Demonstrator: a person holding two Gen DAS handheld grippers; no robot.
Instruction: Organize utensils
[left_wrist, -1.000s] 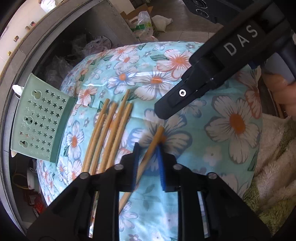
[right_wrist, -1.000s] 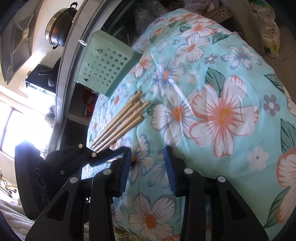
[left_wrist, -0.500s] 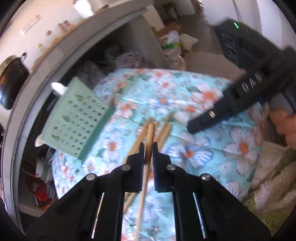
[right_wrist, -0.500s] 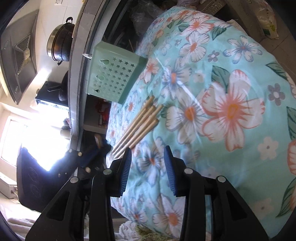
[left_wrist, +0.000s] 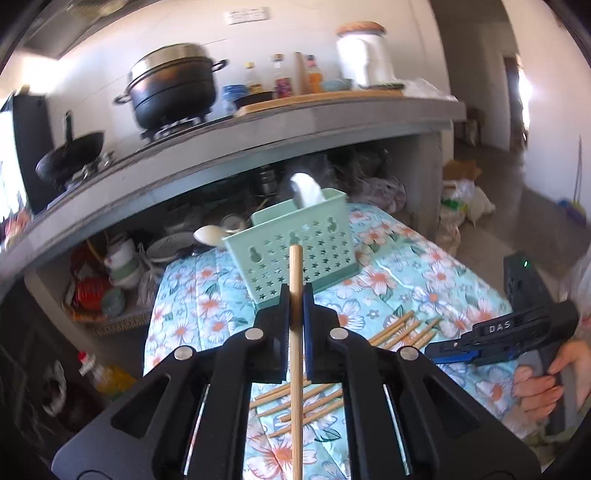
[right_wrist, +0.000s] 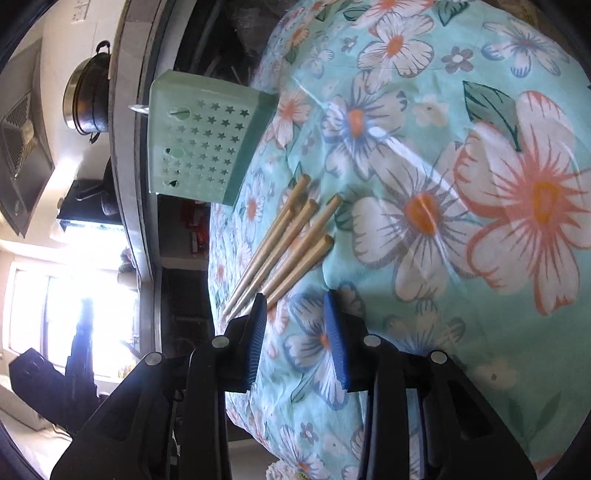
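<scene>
My left gripper (left_wrist: 296, 295) is shut on a wooden chopstick (left_wrist: 296, 354), held upright above the table, its top end in front of the green perforated utensil holder (left_wrist: 295, 251). A white spoon (left_wrist: 308, 190) stands in the holder. Several more chopsticks (left_wrist: 399, 332) lie on the floral tablecloth (left_wrist: 424, 269) below. My right gripper (right_wrist: 295, 325) is open and empty, hovering just beside the near ends of the lying chopsticks (right_wrist: 291, 236); it also shows in the left wrist view (left_wrist: 458, 352). The holder (right_wrist: 207, 136) stands at the table's far edge.
A concrete kitchen counter (left_wrist: 258, 129) with a black pot (left_wrist: 173, 88), a wok (left_wrist: 70, 151) and jars runs behind the table. Bowls and dishes (left_wrist: 125, 266) sit on the shelf under it. Bags lie on the floor (left_wrist: 461, 199) at the right.
My left gripper has closed on one chopstick, lifted it off the cloth and tilted up to face the holder. My right gripper has drawn slightly closer to the lying chopsticks.
</scene>
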